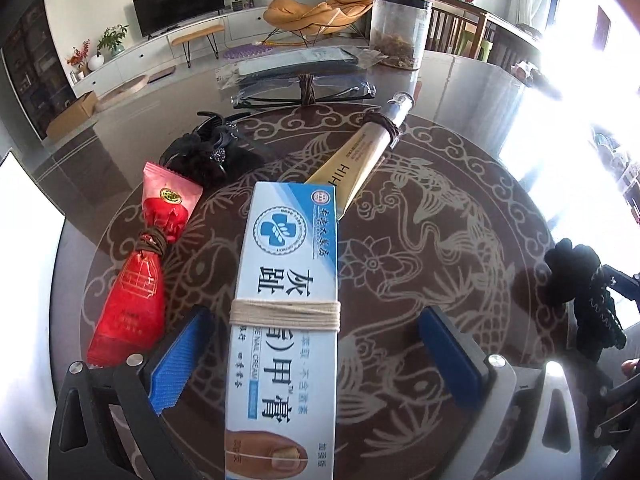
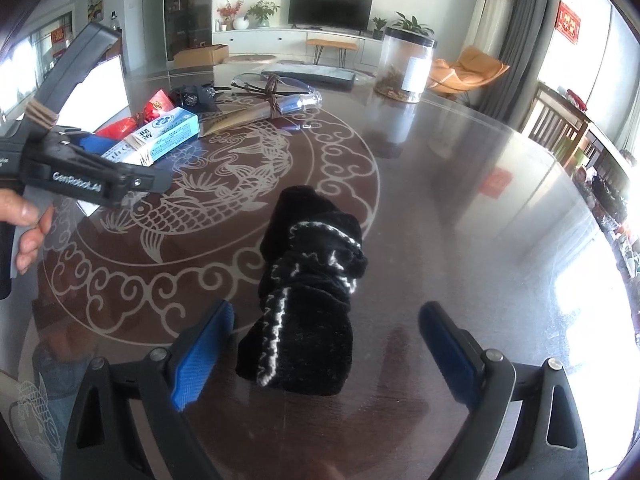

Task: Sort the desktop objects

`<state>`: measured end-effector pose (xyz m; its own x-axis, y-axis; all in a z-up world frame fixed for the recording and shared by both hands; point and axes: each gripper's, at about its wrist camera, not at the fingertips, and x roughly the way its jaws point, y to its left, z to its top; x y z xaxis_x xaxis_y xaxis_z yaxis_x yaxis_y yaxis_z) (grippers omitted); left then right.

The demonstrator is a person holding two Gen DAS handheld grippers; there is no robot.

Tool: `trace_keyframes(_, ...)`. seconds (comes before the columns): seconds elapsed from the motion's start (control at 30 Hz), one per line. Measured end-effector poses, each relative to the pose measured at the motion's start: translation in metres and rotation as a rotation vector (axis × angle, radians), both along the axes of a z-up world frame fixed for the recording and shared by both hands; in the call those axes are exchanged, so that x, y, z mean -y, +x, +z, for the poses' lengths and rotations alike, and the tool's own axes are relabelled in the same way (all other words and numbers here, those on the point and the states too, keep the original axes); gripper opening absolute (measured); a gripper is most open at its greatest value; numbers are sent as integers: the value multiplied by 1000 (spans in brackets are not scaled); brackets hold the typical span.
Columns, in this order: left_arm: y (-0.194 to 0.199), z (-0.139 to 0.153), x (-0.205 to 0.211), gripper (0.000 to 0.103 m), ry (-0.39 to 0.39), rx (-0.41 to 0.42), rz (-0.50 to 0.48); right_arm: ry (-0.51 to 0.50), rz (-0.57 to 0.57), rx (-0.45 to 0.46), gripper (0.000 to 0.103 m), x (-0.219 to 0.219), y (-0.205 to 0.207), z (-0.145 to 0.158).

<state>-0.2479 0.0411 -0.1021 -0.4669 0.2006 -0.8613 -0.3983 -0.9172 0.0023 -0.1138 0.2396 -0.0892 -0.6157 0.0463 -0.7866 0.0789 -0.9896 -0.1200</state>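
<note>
A blue-and-white nail cream box (image 1: 288,260), wrapped with a beige string band, lies on the dark table. It runs lengthwise between the fingers of my left gripper (image 1: 312,320), whose blue pads stand clear of both its sides, so the gripper is open. A rolled black knitted cloth with white stitching (image 2: 308,280) lies between the fingers of my right gripper (image 2: 326,308). That gripper is also open, with a gap on each side of the cloth. The same cloth (image 1: 580,288) appears at the right edge of the left wrist view.
Left of the box lies a red candy packet (image 1: 148,256) tied with a brown band. Behind it are a black hair clip (image 1: 208,148) and a gold tube (image 1: 360,156). Bagged glasses (image 1: 304,92) and a clear jar (image 1: 400,28) stand farther back. A hand (image 2: 28,220) holds the left gripper.
</note>
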Motion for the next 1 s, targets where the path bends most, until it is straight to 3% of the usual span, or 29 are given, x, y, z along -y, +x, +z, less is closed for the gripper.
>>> trace_keyframes(0.1, -2, 8, 2, 47, 20, -43, 41, -2, 0, 1, 94, 0, 0, 0)
trace_keyframes(0.13, -2, 9, 5, 44, 28, -42, 56, -1, 0, 0, 94, 0, 0, 0)
trace_keyframes(0.33, 25, 8, 21, 44, 36, -56, 94, 0, -1, 0, 94, 0, 0, -1)
trace_keyframes(0.6, 110, 6, 55, 44, 37, -101, 213, -6, -6, 2, 94, 0, 0, -1)
trace_keyframes(0.77, 125, 5, 64, 47, 46, -121, 219, 12, -7, -3, 95, 1, 0, -1)
trace_keyframes(0.8, 122, 4, 62, 59, 40, -119, 212, 18, -6, -5, 95, 2, 1, -1)
trace_keyframes(0.83, 120, 3, 61, 82, 27, -115, 207, 22, -6, -7, 95, 2, 1, 0)
trace_keyframes(0.9, 114, -2, 64, 100, 31, -81, 227, 27, -6, -8, 95, 3, 1, 0)
trace_keyframes(1.0, 107, -3, 62, 103, 20, -74, 208, 27, -6, -8, 95, 3, 1, 0)
